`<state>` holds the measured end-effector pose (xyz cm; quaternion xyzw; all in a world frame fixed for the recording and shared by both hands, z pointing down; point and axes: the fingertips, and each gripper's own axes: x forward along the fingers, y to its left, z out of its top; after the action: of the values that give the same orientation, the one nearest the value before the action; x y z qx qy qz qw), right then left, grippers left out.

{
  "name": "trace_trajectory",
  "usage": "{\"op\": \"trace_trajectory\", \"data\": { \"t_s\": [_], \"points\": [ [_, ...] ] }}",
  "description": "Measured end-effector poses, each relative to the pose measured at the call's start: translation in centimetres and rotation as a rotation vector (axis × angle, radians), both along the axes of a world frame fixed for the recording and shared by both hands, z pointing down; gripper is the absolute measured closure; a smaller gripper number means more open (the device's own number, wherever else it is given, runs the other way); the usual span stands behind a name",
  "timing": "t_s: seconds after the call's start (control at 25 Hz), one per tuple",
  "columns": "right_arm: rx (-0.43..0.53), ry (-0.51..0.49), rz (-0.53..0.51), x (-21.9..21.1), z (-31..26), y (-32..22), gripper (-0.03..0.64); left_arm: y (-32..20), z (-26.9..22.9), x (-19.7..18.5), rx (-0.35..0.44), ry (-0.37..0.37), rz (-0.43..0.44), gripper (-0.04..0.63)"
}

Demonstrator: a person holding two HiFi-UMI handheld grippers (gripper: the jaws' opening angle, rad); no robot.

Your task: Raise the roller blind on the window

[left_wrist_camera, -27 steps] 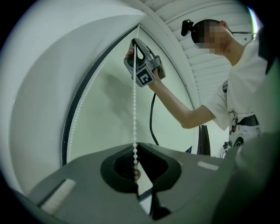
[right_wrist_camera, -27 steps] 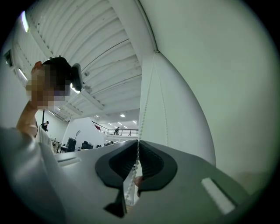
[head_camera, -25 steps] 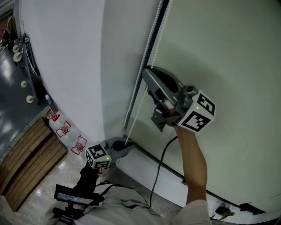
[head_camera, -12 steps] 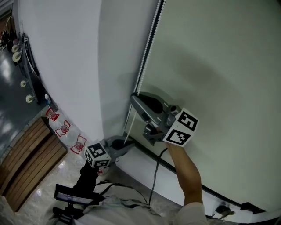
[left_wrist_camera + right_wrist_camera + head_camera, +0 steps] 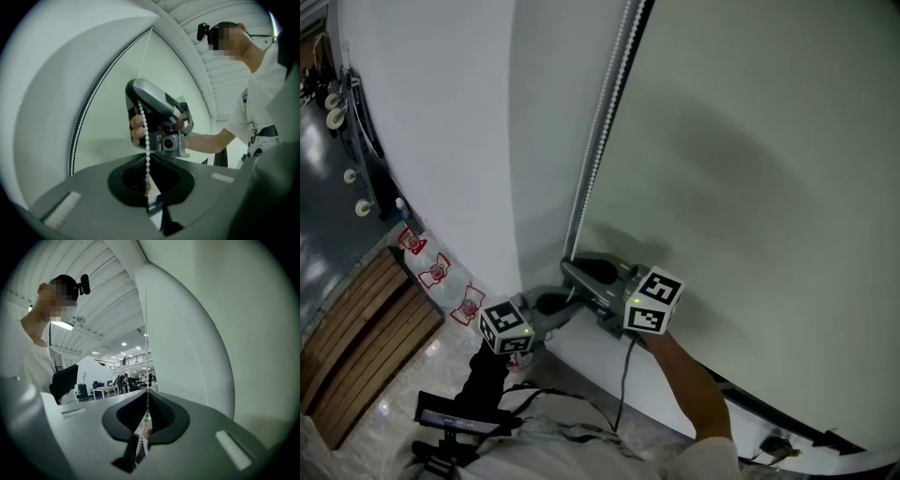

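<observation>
Two clamps sit on one bead chain [image 5: 598, 131], and we judge that is where trouble could start. The right gripper [image 5: 570, 271] is clenched on the beads, and the strand runs straight through its closed jaws in the right gripper view. The left gripper [image 5: 575, 305] is clenched on the chain just below it, with the beads pinched at the meeting of its jaws. The two tools are almost touching along the chain, so we see little room left for any further downward pull. If the upper one bears down further, the short stretch between them may go slack. If both let go together, the chain could run back and the blind could drop. A pull away from the chain's own line may also let the beads slip through the pads.

The roller blind [image 5: 750, 169] hangs just to the right of the chain. It covers the window as far as we can see, so little of it looks raised yet.
</observation>
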<state>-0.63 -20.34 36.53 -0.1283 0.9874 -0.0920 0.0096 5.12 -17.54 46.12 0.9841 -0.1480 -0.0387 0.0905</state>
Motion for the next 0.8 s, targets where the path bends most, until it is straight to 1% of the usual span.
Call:
{"op": "trace_trajectory", "data": {
  "t_s": [0.16, 0.32, 0.36, 0.44, 0.48, 0.52, 0.56, 0.64, 0.8],
  "points": [
    [-0.040, 0.009, -0.013, -0.2, 2.1, 0.5, 0.606, -0.1, 0.2, -0.1, -0.010, 0.005, 0.001, 0.597],
    [-0.070, -0.053, -0.027, 0.3, 1.6, 0.8, 0.603, 0.1, -0.2, -0.1, -0.016, 0.033, 0.011, 0.597],
    [-0.065, -0.059, -0.028, 0.5, 1.4, 0.8, 0.601, 0.1, -0.4, -0.1, -0.015, 0.040, 0.013, 0.597],
    [-0.038, -0.038, -0.032, 0.7, 1.4, 0.9, 0.595, 0.1, -0.6, -0.1, -0.010, 0.040, 0.017, 0.597],
    [-0.028, -0.027, -0.038, 0.7, 1.5, 1.0, 0.575, 0.1, -0.6, 0.0, -0.009, 0.039, 0.019, 0.597],
    [-0.025, -0.026, -0.047, 0.7, 1.3, 1.0, 0.537, 0.2, -0.6, 0.0, -0.007, 0.038, 0.022, 0.597],
    [-0.024, -0.036, -0.054, 0.7, 0.9, 1.0, 0.517, 0.2, -0.6, 0.0, -0.005, 0.038, 0.023, 0.597],
    [-0.012, -0.067, -0.064, 0.8, -0.7, 0.8, 0.511, 0.3, -0.6, 0.0, -0.001, 0.037, 0.025, 0.597],
    [0.058, -0.110, -0.078, 1.1, -5.3, 0.1, 0.494, 0.4, -0.7, 0.3, 0.002, 0.038, 0.031, 0.597]
  ]
}}
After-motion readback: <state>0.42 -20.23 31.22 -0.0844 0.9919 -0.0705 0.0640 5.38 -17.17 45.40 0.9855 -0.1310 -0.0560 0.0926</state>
